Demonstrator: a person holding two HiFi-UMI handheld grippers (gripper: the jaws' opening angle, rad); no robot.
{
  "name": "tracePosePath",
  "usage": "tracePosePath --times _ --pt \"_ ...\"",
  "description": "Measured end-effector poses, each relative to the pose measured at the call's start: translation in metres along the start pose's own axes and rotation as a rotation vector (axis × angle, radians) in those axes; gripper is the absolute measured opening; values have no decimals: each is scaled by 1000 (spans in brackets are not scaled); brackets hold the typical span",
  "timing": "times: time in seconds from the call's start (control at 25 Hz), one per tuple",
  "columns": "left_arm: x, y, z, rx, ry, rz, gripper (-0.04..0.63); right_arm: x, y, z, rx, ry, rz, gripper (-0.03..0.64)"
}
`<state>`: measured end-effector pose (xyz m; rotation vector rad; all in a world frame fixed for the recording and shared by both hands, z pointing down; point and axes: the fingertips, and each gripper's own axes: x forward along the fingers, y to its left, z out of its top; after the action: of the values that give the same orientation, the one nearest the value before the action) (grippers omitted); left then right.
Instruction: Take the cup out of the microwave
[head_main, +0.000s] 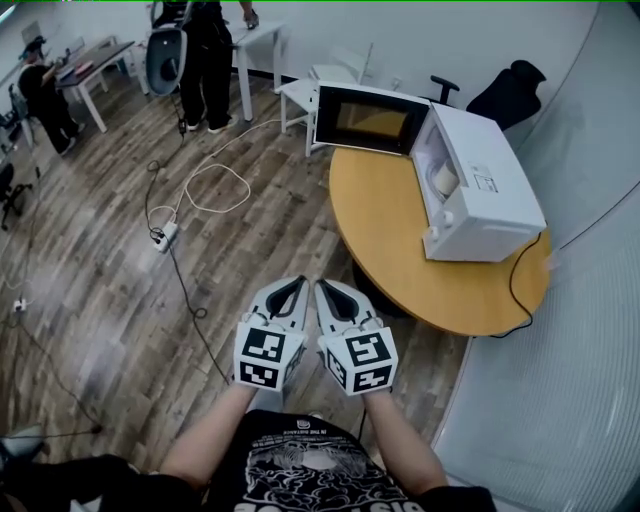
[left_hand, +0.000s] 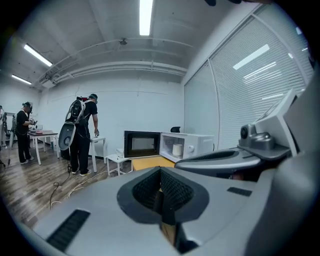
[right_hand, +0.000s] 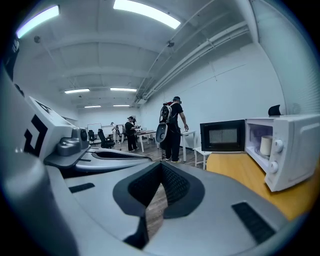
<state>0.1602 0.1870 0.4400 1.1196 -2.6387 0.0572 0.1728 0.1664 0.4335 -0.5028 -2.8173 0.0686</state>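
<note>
A white microwave (head_main: 480, 185) stands on a round wooden table (head_main: 390, 240), its door (head_main: 366, 120) swung open to the left. Inside it sits a pale cup (head_main: 443, 180), which also shows in the left gripper view as the cup (left_hand: 177, 149) and in the right gripper view as the cup (right_hand: 265, 145). Both grippers are held side by side over the floor, well short of the table and pointing toward it. The left gripper (head_main: 298, 283) (left_hand: 161, 192) is shut and empty. The right gripper (head_main: 324, 287) (right_hand: 161, 182) is also shut with nothing between its pads.
White cables and a power strip (head_main: 165, 236) lie on the wooden floor to the left. A black chair (head_main: 510, 90) and a small white side table (head_main: 300, 95) stand behind the round table. People (head_main: 205, 60) work at desks far left. Blinds line the right wall.
</note>
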Motion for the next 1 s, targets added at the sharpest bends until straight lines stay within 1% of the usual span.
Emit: tracePosePath --times 0.24,0.44,0.6,0.76,1.0 --pt "33 52 11 5 26 -40 11 53 -11 15 13 19 -43 17" --pt "56 94 23 7 11 -76 11 97 -14 27 15 32 -72 17" --pt "65 122 29 3 9 -116 11 129 -8 38 8 38 -94 17" --pt "74 149 33 0 3 -135 11 156 -4 43 13 48 -114 17" --pt "87 178 28 -14 28 -184 11 185 -2 48 12 57 -151 17"
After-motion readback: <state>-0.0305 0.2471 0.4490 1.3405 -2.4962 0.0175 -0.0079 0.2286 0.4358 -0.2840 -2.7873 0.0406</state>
